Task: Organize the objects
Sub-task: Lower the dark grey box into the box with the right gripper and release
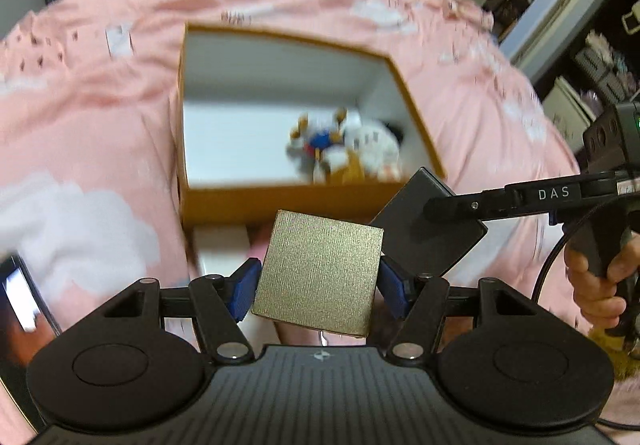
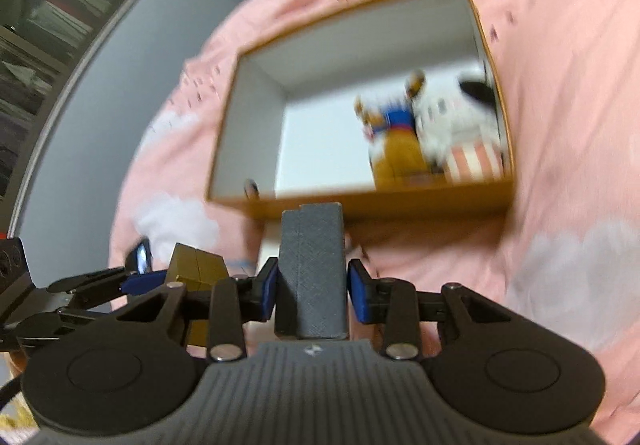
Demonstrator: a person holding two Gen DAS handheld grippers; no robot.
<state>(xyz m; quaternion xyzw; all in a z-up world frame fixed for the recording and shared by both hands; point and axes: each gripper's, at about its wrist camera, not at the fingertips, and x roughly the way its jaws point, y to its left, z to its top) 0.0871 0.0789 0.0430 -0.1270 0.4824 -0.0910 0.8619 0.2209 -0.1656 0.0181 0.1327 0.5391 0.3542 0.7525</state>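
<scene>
Currently your left gripper (image 1: pixel 318 281) pinches the gold box (image 1: pixel 318 277); your right gripper (image 2: pixel 312 289) clamps the grey box (image 2: pixel 314 269). Open cardboard box (image 1: pixel 280 201) sits ahead of both.

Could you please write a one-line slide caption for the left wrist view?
Left claw grips a gold box above the pink bedspread, facing an open carton holding plush toys.

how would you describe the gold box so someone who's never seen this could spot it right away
Start at the pink bedspread and find the big open cardboard box holding plush toys. Just in front of its near wall, the left hand-held gripper clamps a small square gold box between blue pads. Its textured gold face separates it from the dark grey box beside it in the right hand-held gripper.
</scene>
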